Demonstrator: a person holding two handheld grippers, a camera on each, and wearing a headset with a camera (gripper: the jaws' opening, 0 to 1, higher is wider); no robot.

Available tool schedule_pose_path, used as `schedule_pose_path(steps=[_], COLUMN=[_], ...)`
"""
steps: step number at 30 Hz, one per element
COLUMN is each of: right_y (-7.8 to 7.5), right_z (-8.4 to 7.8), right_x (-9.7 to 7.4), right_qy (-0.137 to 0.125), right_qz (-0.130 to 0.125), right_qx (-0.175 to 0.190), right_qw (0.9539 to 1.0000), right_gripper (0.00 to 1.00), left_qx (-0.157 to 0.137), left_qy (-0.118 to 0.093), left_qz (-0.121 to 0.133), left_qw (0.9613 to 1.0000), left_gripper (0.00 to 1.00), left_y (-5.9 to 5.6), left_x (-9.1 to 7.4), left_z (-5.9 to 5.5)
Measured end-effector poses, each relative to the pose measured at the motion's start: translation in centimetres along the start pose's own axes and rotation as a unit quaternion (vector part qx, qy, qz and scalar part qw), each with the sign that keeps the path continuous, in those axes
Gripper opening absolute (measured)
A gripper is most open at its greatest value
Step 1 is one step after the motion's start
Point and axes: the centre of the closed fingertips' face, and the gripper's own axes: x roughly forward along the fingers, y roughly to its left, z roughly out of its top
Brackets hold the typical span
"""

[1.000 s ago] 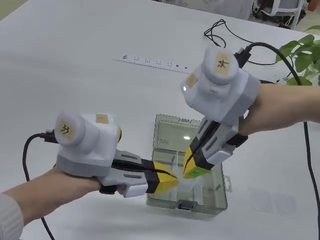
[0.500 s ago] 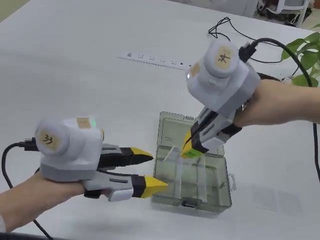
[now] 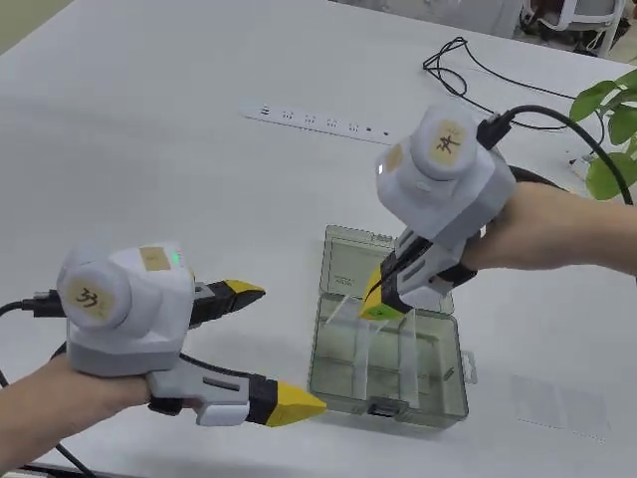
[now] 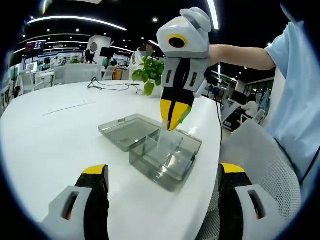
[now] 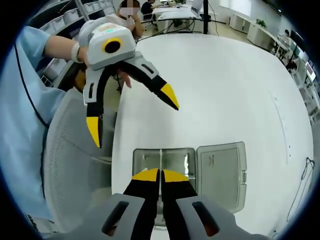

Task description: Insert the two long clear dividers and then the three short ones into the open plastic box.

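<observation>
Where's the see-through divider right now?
In the right gripper view, the divider is pinched in the shut tips of the right gripper. It is held upright over the middle of the open box, beside its lid.

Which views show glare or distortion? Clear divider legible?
Head view: even light, soft shadows, sharp; plastic box reads fine. Left gripper view: fisheye bend, bright ceiling strips. Right gripper view: curved table edge; clear divider just a thin line at the right claw.

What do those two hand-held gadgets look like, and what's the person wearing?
The left gripper and right gripper have pale grey bodies, black jaws with yellow tips and a round handwritten label. A black cable trails from each. The person wears a light blue shirt.
</observation>
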Motion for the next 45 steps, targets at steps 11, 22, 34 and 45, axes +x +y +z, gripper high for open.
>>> schedule_pose_path(steps=[11,22,34,45], right_y=[0.0,0.1,0.1,0.0], right_z=[-0.6,-0.2,-0.5,-0.8], right_x=[0.8,1.7,3.4,4.6], right_qy=[0.011,0.016,0.022,0.017], right_qz=[0.004,-0.007,-0.023,-0.029], right_qx=[-0.002,-0.017,-0.027,-0.023], right_qw=[0.9999,0.9997,0.9991,0.9992], right_gripper=[0.02,0.02,0.02,0.02], left_qx=[-0.018,-0.025,-0.035,-0.043], left_qy=[0.005,0.01,0.008,0.009], left_qz=[0.012,0.01,0.009,0.012], left_qw=[0.9998,0.9996,0.9993,0.999], left_gripper=[1.0,0.97,0.95,0.93], left_y=[0.6,0.3,-0.1,-0.2], left_x=[-0.5,-0.4,-0.6,-1.0], left_z=[-0.7,-1.3,-1.6,-2.4])
